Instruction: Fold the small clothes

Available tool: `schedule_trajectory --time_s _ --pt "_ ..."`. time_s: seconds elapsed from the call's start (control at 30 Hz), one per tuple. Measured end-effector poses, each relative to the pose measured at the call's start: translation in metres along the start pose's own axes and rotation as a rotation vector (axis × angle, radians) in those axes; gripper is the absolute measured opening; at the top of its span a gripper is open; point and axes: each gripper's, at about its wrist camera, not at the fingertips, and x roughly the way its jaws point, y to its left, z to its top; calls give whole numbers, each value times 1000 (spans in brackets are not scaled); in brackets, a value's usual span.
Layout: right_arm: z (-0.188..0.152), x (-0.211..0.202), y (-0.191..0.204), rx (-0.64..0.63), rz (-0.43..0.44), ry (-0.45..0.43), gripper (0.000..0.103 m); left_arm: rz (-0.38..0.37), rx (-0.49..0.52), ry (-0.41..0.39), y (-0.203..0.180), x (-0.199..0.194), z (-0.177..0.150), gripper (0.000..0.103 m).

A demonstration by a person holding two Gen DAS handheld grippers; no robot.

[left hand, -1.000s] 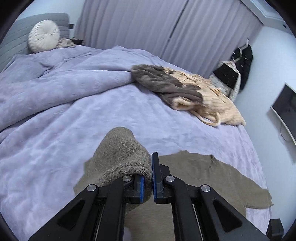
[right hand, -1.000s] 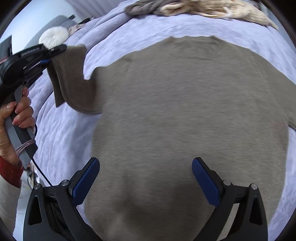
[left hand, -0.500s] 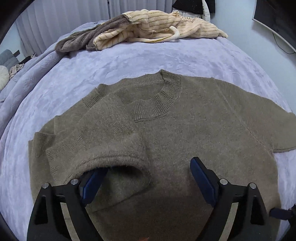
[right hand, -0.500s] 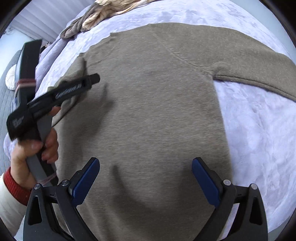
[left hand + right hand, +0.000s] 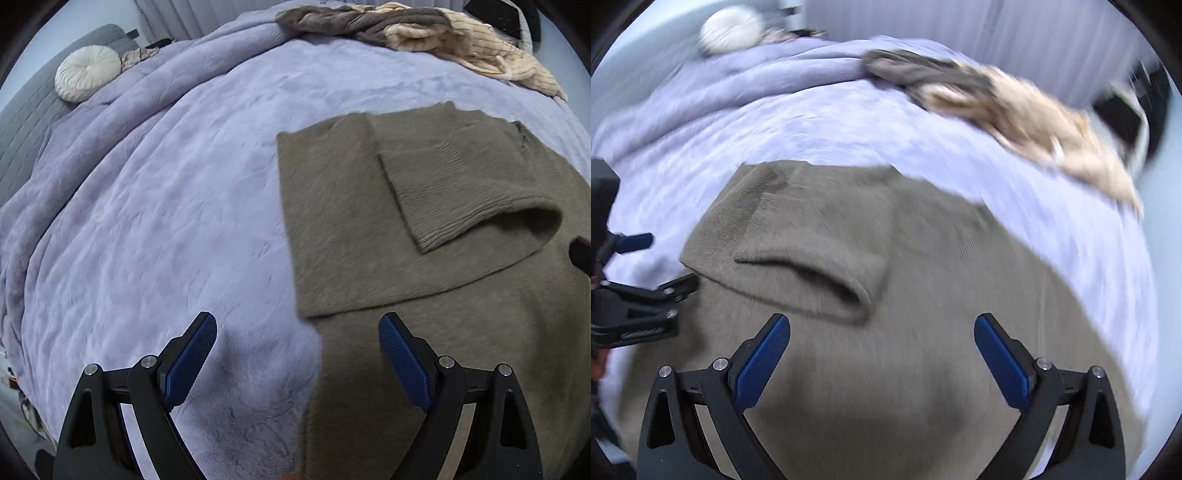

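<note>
From the left wrist, the left gripper stood wide apart, empty, straddling the olive sweater's side edge on the lilac bedspread, one sleeve folded across its body.

From the right wrist, blurred, the right gripper hung spread and empty over the sweater's body. To fold squarely, I'd pinch that side edge low.

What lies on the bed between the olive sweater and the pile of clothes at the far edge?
Nothing: in the left wrist view only bare lavender bedspread separates the olive sweater from the pile of clothes.

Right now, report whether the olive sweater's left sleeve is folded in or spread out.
Folded in: the sleeve lies across the olive sweater, its ribbed cuff on the chest.
</note>
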Motion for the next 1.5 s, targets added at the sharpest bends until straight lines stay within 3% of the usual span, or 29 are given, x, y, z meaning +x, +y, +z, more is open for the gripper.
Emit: schedule_trajectory --time_s 0.07,0.1,0.17,0.2,0.23,0.3,0.4,0.53,0.63,0.7,0.77,0.83,0.9,1.0,1.1,1.2,1.27,1.3,1.33,1.37,1.4,1.47,1.5 --pt "16 24 25 -145 -74 -8 98 -4 -14 2 4 8 -2 91" --pt "21 35 34 -196 -109 -6 92 -8 -21 -2 3 12 -2 91" --pt "26 58 48 -299 -178 22 61 1 -30 -14 0 16 1 91" --pt "31 66 48 -313 -166 43 20 13 -35 -27 -1 17 3 91" --pt "37 68 43 -275 -123 58 13 27 -41 -38 -2 17 4 91" --pt "43 48 14 -73 -32 3 13 43 -66 -48 -1 17 10 91" --pt "28 21 -54 344 120 -77 13 54 -106 -52 4 18 13 91" --pt "-49 34 -132 884 280 -31 13 76 -116 -61 9 22 17 91" --pt "-102 61 -151 1118 381 34 14 90 -98 -68 8 22 18 91" --pt "-126 70 -155 1226 483 20 13 107 -69 -67 8 19 17 91" --pt "-132 68 -158 1250 509 17 16 101 -47 -55 13 13 15 91" --pt "-129 64 -158 1228 511 14 33 58 -37 -32 24 5 11 91" --pt "-128 58 -159 1215 518 8 43 20 -46 -7 36 -4 9 91" --pt "-128 59 -161 1216 514 8 44 -119 -112 11 55 -8 24 91" --pt "-128 62 -163 1222 525 7 44 -292 -175 54 57 13 61 91" --pt "-127 62 -163 1203 520 7 44 -372 -208 82 44 46 96 90" --pt "-129 60 -164 1200 522 9 44 -392 -208 122 31 66 113 67" --pt "-130 60 -165 1204 524 10 44 -382 -206 139 26 73 118 63" --pt "-131 60 -167 1210 525 13 44 -378 -208 143 22 76 122 52" --pt "-132 60 -169 1217 525 15 44 -403 -215 135 21 76 124 29" --pt "-132 60 -171 1226 523 14 44 -436 -223 133 20 75 127 20" --pt "-130 61 -173 1235 518 14 43 -453 -239 111 22 67 129 17" --pt "-126 59 -174 1224 506 10 25 -452 -239 89 24 63 130 14"
